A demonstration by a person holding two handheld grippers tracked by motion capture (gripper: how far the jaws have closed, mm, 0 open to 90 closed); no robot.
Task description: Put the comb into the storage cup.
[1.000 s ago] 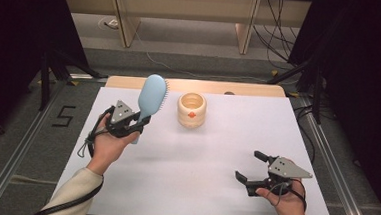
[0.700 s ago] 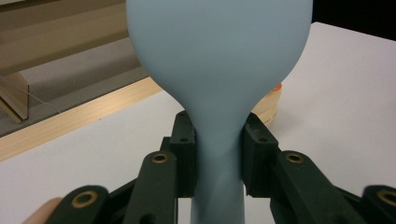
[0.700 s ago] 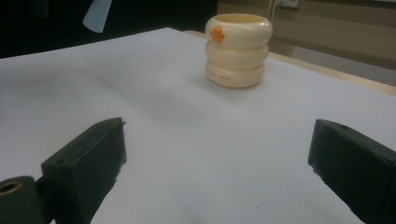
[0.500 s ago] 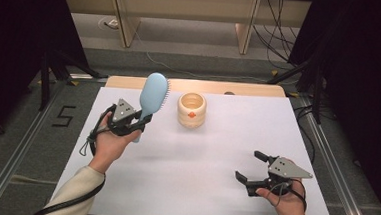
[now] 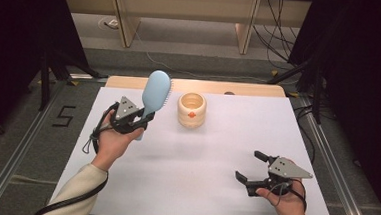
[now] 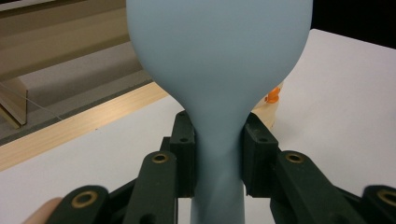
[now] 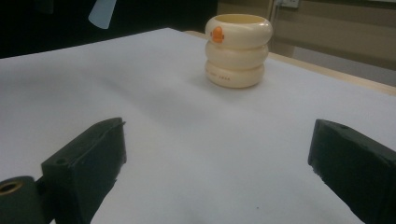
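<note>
This looks like a lab set up for recording. A desk with a plain white top stands on grey carpet, closed in by black curtains on both sides. Loose cables run over the floor behind it, metal rails flank it, and a taped number five marks the floor.

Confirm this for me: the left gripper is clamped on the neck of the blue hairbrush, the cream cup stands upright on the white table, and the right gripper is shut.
One thing is off: the right gripper is open, not shut. The right gripper view shows its jaws wide apart with nothing between them. The rest stands: the left gripper clamps the blue hairbrush at its neck, and the cream cup stands upright on the white table.
</note>
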